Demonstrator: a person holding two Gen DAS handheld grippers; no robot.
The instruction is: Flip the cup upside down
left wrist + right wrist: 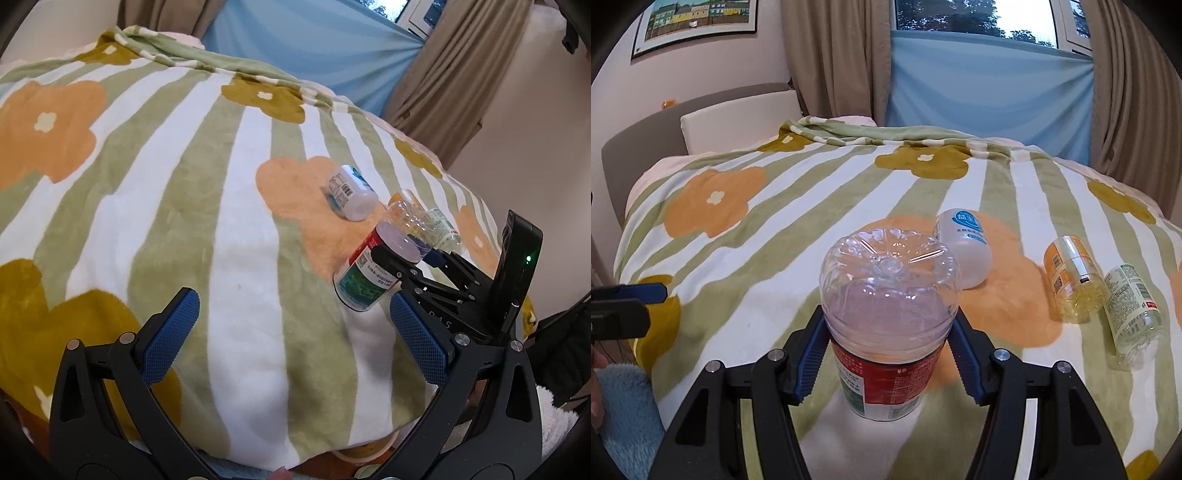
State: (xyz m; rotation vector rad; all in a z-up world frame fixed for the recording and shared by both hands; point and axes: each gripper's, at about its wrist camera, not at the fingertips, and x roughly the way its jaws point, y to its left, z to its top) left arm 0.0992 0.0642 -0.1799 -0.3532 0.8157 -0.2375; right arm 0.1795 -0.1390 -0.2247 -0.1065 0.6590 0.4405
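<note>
Over on the left, the left tongs (291, 339) hang wide apart above the striped, flowered blanket (155, 184) on the bed, holding nothing. Moving right, the cup (886, 328), a clear plastic thing with a red and green label, stands with its moulded base uppermost and its mouth down on the blanket at the near edge of the bed, so it looks to me already turned over. The right tongs (886, 354) sit at either side of its waist, the blue pads against or very close to the plastic; I can't say for certain whether they are pressing or have just slackened. By my reckoning the flip itself is done and the step in hand is letting go: the next move calls for spreading the tongs gently and drawing straight back toward the near side, since the soft bedding gives poor footing and a nudge could tip the cup. Farther right and beyond, a white bottle (964, 251) lies just behind the cup, then an orange-labelled bottle (1075, 280) and, touching or just beside it, a clear bottle with green print (1134, 314), both on their sides. Counting up: one cup, three other bottles, two pairs of tongs, one blanket.
</note>
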